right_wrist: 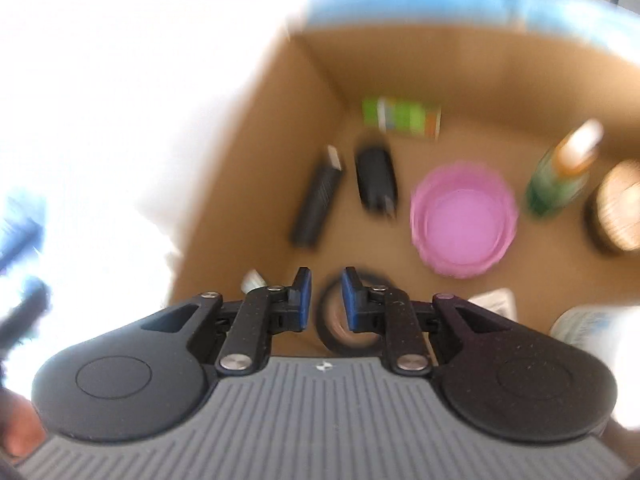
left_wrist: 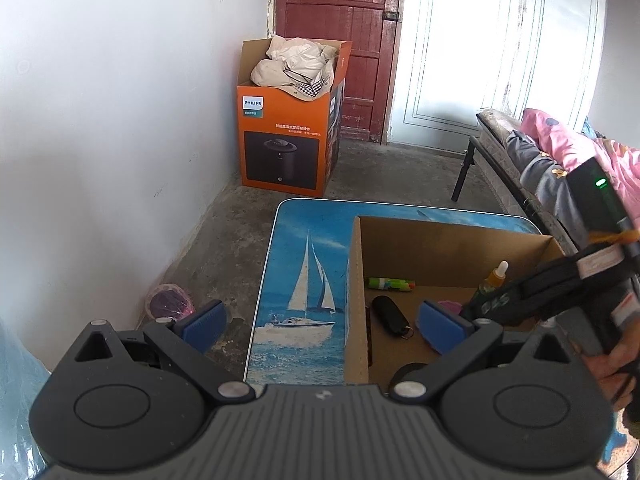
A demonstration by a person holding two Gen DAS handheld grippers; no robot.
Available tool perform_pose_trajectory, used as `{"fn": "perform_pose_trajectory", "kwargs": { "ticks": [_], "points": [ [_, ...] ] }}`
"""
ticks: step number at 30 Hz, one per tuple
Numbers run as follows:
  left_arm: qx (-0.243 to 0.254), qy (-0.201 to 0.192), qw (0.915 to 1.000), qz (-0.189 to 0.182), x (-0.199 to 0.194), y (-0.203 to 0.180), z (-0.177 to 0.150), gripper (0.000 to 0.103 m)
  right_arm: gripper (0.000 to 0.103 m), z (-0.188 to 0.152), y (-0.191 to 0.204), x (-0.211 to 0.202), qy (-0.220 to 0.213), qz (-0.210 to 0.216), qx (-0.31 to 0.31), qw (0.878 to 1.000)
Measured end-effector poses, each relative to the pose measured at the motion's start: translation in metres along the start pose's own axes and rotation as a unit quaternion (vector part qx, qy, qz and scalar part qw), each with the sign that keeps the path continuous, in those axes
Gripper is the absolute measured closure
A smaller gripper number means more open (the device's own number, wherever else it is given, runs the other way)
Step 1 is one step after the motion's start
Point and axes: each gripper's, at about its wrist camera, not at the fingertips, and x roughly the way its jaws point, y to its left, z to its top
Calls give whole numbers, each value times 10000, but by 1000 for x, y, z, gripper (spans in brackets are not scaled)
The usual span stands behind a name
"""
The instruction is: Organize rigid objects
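An open cardboard box [left_wrist: 360, 280] stands on a sailboat-print table [left_wrist: 296, 280]. In the blurred right wrist view the box [right_wrist: 248, 152] holds a green tube [right_wrist: 400, 116], a black stick [right_wrist: 318, 200], a black fob [right_wrist: 376, 180], a pink lid [right_wrist: 464, 220], a green dropper bottle [right_wrist: 560, 180], a round brown tin [right_wrist: 620, 208] and a black tape ring [right_wrist: 332, 320]. My right gripper [right_wrist: 326, 280] hovers over the box, jaws slightly apart and empty. My left gripper [left_wrist: 320, 320] is wide open and empty above the box's left wall. The right gripper's body [left_wrist: 560, 280] reaches in from the right.
An orange Philips carton [left_wrist: 288, 136] full of cloth stands by the white wall and a red door [left_wrist: 340, 20]. A bed with pink bedding [left_wrist: 560, 152] is at the right. A pink bag [left_wrist: 168, 300] lies on the concrete floor.
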Motion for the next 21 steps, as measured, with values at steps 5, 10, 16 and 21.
{"fn": "perform_pose_trajectory", "kwargs": {
  "ticks": [5, 10, 16, 21],
  "points": [
    [165, -1, 9998, -101, -6, -14, -6, 0, 48, -56, -5, -90, -1394, -222, 143, 9899],
    [374, 140, 9988, -270, 0, -38, -21, 0, 18, -136, -11, -133, -2356, -904, 263, 9673],
    [615, 295, 9965, -479, 10, -70, -42, 0, 18, -184, -25, -139, -2569, -1500, 555, 9531],
    [750, 293, 9957, -462, 10, -88, -48, 0, 17, -179, -32, -98, -2434, -1631, 407, 9552]
  ]
}}
